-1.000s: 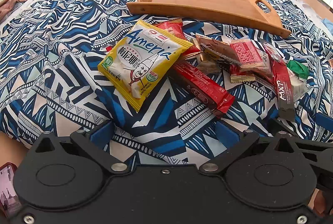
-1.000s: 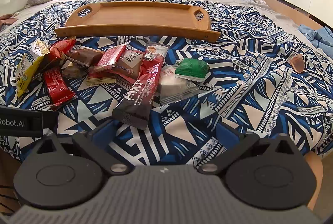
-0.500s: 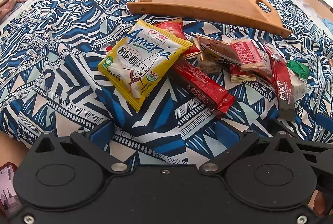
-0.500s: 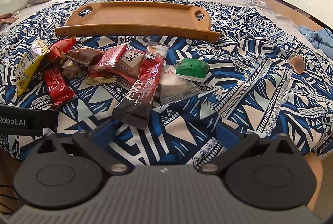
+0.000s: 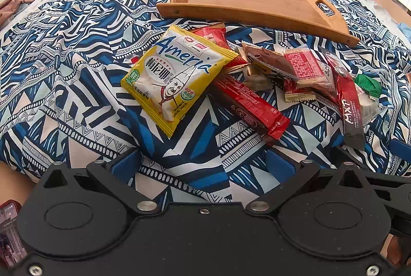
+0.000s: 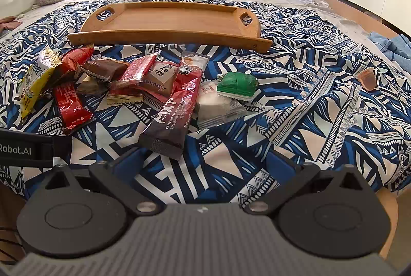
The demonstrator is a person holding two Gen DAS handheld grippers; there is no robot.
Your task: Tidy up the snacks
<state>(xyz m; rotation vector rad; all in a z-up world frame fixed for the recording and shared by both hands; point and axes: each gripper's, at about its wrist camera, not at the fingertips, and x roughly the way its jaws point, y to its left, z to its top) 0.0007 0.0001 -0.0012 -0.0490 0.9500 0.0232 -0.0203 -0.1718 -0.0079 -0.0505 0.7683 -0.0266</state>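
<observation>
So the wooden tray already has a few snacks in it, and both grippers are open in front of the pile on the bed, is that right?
Not quite. The wooden tray has nothing in it yet, as the right wrist view shows; every snack, like the yellow packet, lies on the patterned bedspread in front of it. The rest holds: left gripper and right gripper are open.

The tray [image 6: 169,24] is smooth, matt wood with a fine grain. The bedspread [image 6: 295,122] is printed woven cloth, matt and creased. The yellow packet [image 5: 174,75] is glossy plastic film, as is the long dark sachet [image 6: 174,111]. The clear wrapper [image 6: 218,109] is transparent crinkled film. The left gripper [image 5: 203,163] body is matt black textured plastic with bright metal screws. The right gripper [image 6: 203,163] body is ribbed grey plastic.
</observation>
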